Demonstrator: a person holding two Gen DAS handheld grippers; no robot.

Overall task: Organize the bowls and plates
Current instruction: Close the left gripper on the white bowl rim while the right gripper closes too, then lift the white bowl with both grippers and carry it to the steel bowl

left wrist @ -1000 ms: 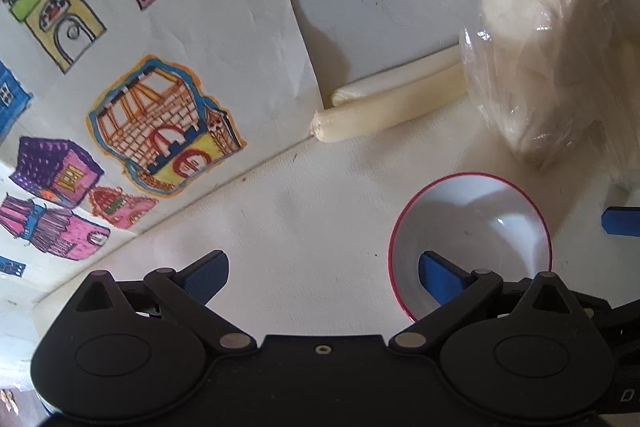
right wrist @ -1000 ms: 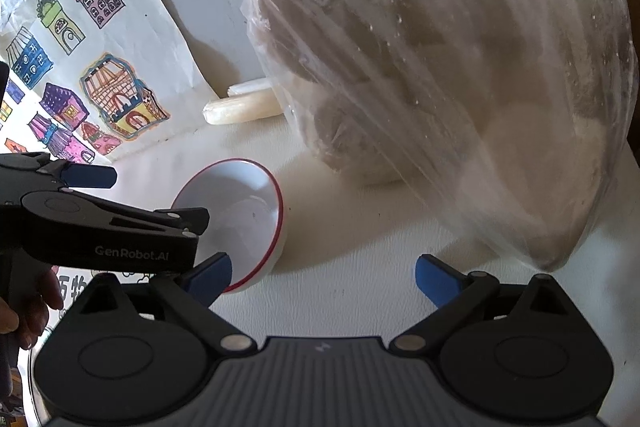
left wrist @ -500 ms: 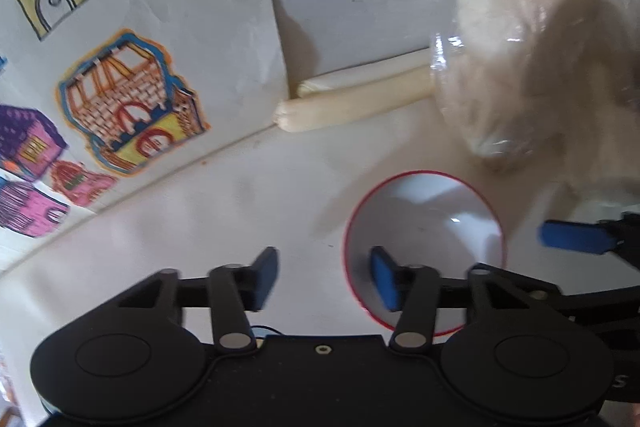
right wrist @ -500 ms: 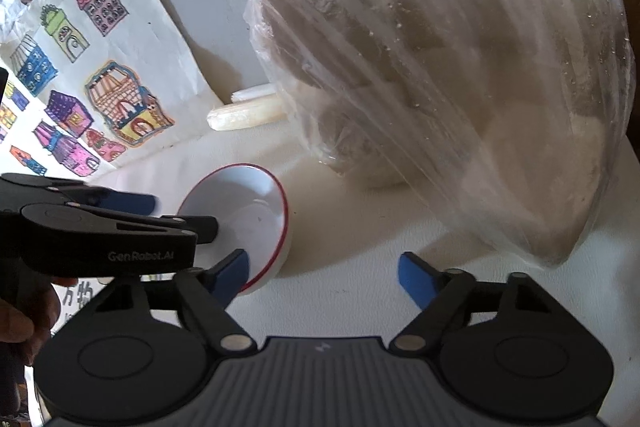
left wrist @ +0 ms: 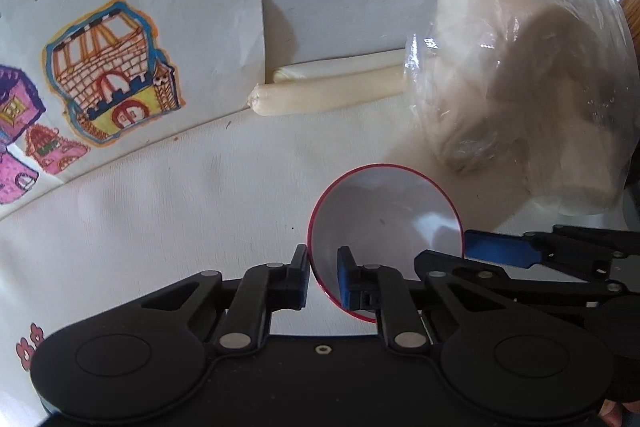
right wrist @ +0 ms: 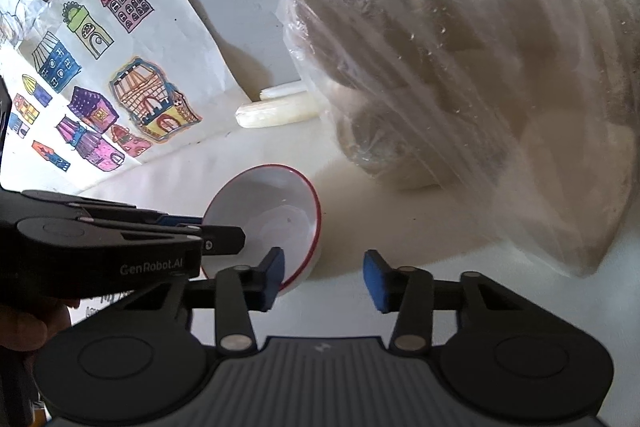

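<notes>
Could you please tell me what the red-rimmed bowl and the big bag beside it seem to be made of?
The bowl, pinched at its rim by the left tongs, looks like glossy white ceramic or melamine: it shows soft highlights, and I cannot tell which. The bag is thin clear plastic film, wrinkled and shiny, with pale lumps inside.

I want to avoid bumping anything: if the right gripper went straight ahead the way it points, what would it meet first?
Probably the plastic bag: between the right gripper fingers lies only bare tabletop, then the bag's lower edge. The bowl sits left of that line, by the left finger, so it might be grazed; depth is unclear.
</notes>
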